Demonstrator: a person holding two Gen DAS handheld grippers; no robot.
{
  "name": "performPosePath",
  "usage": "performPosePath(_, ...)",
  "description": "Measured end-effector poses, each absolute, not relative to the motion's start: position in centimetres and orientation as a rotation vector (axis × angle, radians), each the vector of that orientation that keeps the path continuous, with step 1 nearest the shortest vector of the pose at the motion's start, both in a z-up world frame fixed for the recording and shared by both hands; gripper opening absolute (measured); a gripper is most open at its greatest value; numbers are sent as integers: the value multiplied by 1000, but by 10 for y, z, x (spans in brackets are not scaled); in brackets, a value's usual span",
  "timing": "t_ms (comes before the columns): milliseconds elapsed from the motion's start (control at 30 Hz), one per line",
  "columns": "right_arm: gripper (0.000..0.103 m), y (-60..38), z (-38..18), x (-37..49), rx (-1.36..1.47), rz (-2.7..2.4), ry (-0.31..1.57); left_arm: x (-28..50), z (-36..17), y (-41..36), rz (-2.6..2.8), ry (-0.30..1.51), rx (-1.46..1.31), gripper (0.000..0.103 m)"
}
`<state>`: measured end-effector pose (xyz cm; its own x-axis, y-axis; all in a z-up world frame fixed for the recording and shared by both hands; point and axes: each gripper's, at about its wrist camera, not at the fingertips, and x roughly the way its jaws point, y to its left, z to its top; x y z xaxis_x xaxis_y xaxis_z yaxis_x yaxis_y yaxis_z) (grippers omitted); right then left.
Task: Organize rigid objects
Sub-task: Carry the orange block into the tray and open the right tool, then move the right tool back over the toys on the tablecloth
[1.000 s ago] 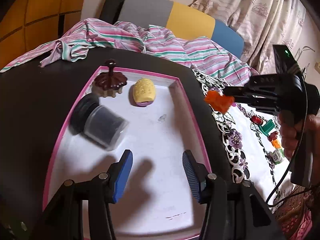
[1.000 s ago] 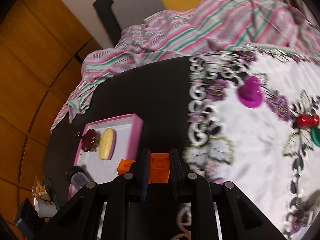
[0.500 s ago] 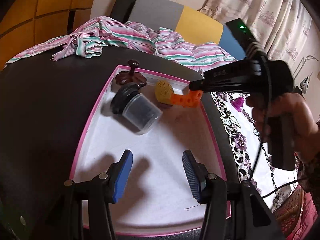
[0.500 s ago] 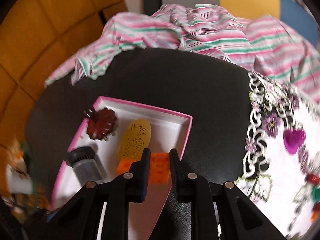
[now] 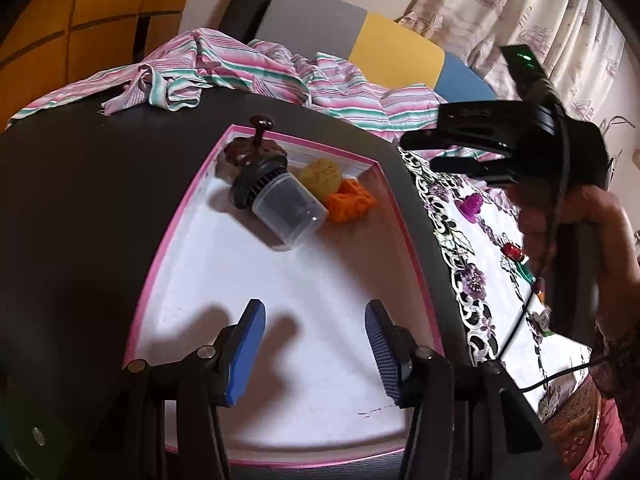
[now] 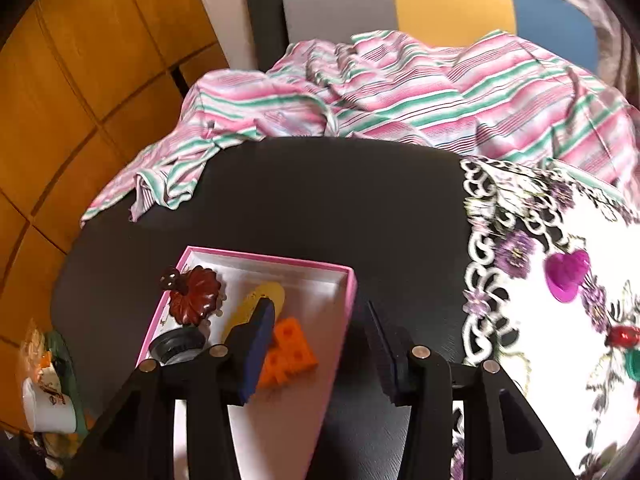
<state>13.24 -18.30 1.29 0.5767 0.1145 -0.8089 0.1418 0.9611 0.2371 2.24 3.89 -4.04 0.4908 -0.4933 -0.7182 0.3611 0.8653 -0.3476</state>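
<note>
right gripper (image 6: 320, 340) tilts steeply down over the pink-rimmed tray's (image 6: 348, 300) far corner, its jaws just opened and empty, the orange block (image 6: 290, 350) lying on the tray floor just below its left finger, beside the yellow piece (image 6: 260, 300). left gripper (image 5: 314, 340) hangs parted and empty over the tray's near end, with the block well ahead. no writing is legible.

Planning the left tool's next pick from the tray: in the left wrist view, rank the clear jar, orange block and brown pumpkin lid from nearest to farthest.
From the left tool:
1. Clear jar, mid-tray, on its side.
2. Orange block, right of the jar.
3. Brown pumpkin lid, far-left corner.
</note>
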Motion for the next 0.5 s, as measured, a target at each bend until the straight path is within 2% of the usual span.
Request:
performPosePath(67, 54, -190, 13, 120, 315, -21, 968, 20, -40, 35, -532, 925, -155, 52)
performPosePath(500, 54, -234, 1, 33, 367, -149, 1028, 2, -32, 14, -588, 910, -120, 52)
